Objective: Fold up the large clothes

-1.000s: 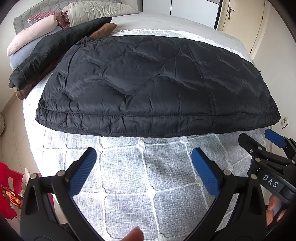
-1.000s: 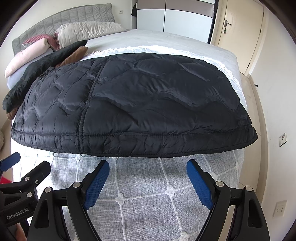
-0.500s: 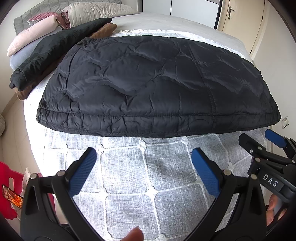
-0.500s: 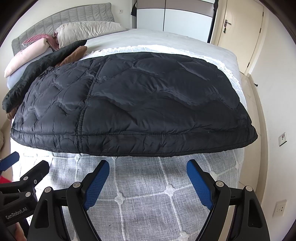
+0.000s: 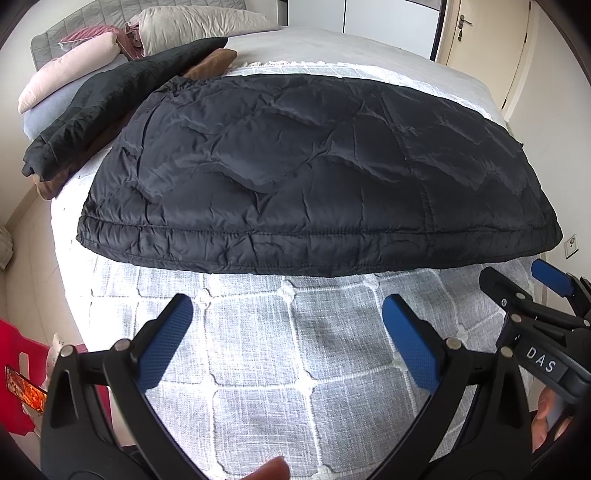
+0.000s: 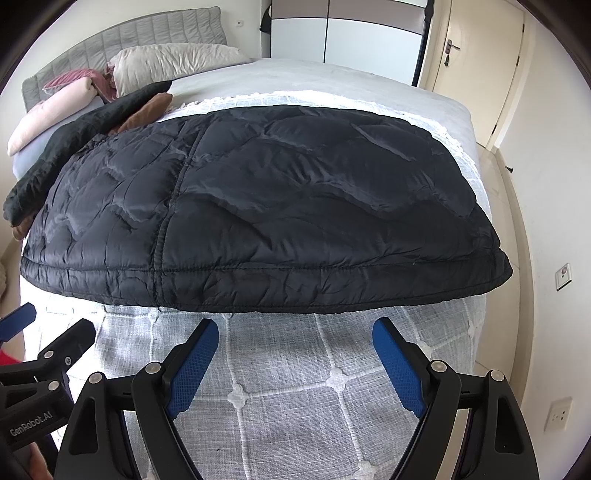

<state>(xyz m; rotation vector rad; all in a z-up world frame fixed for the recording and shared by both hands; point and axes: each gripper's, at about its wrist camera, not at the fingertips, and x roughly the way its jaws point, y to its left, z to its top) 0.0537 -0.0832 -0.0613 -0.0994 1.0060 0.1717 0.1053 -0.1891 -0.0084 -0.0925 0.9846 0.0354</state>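
A large black quilted puffer jacket (image 5: 314,173) lies spread flat across the bed, hem edge toward me; it also shows in the right wrist view (image 6: 258,221). My left gripper (image 5: 288,332) is open and empty, hovering over the grey checked bedspread (image 5: 288,387) just short of the hem. My right gripper (image 6: 295,354) is open and empty, also just short of the hem, near the jacket's right half. Each gripper shows at the edge of the other's view: the right one (image 5: 535,291) and the left one (image 6: 48,332).
A folded dark garment (image 5: 110,99) on a brown one (image 5: 210,64) lies at the bed's far left, with pillows (image 5: 192,26) at the headboard. A wardrobe (image 6: 340,40) and a door (image 6: 476,62) stand behind. A red object (image 5: 18,373) is left of the bed.
Both grippers have barely shifted; the jacket sits slightly lower and nearer in both views. Both stay open.
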